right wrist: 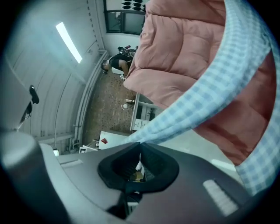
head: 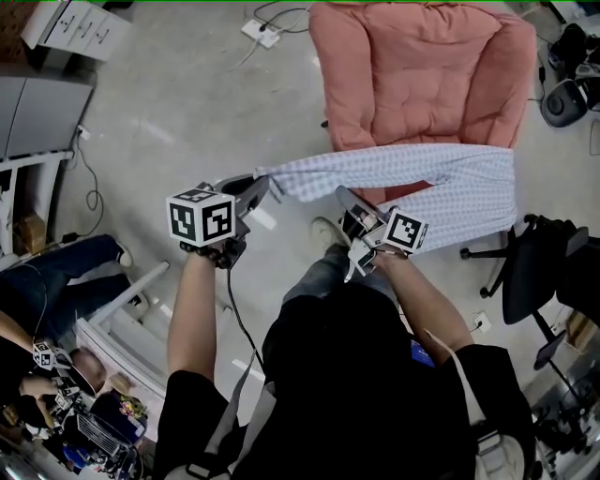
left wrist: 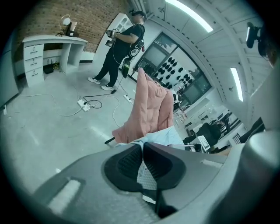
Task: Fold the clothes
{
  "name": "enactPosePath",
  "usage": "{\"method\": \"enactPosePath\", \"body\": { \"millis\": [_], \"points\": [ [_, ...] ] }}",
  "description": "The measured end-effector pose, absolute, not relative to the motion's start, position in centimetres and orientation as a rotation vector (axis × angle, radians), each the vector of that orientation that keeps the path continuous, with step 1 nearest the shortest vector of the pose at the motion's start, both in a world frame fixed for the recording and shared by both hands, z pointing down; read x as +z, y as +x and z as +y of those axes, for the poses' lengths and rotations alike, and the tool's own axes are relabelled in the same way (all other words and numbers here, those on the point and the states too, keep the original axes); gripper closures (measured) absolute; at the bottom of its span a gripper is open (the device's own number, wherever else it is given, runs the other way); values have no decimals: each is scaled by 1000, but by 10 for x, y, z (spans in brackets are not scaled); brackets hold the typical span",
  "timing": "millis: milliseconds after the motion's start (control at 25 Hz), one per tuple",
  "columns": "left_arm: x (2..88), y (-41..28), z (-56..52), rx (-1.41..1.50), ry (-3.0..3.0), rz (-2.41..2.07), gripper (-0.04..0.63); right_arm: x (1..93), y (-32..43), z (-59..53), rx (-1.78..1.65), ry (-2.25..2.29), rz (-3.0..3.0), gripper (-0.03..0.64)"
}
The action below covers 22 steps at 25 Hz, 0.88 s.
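A blue-and-white checked garment (head: 412, 173) hangs stretched in the air in front of a pink quilted cover (head: 422, 66) draped over a chair. My left gripper (head: 261, 183) is shut on the garment's left end; in the left gripper view the cloth (left wrist: 159, 138) sits pinched between the black pads (left wrist: 127, 164). My right gripper (head: 345, 199) is lower, near the middle of the garment's lower edge, and is shut on it. In the right gripper view the checked cloth (right wrist: 210, 87) runs up from the closed pads (right wrist: 157, 164) across the pink cover (right wrist: 183, 43).
A black office chair (head: 534, 272) stands at the right. A power strip with cables (head: 262, 33) lies on the floor behind. White drawers (head: 80, 28) stand at the far left. Seated people (head: 56, 272) are at the lower left. Another person (left wrist: 122, 48) stands near a white desk (left wrist: 48, 48).
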<state>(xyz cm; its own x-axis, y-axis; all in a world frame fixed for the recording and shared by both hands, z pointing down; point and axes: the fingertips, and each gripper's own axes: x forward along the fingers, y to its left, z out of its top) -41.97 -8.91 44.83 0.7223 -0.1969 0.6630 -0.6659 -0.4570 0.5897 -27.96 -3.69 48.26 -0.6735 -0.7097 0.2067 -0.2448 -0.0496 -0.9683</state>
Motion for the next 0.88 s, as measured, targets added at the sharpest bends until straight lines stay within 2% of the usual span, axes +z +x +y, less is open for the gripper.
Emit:
{"method": "enactPosePath", "body": {
  "millis": [600, 880],
  "points": [
    [385, -393, -184, 432, 2051, -647, 578, 345, -239, -140, -1404, -990, 2053, 611],
    [409, -400, -183, 426, 1972, -628, 578, 355, -250, -134, -1422, -990, 2055, 609]
  ]
}}
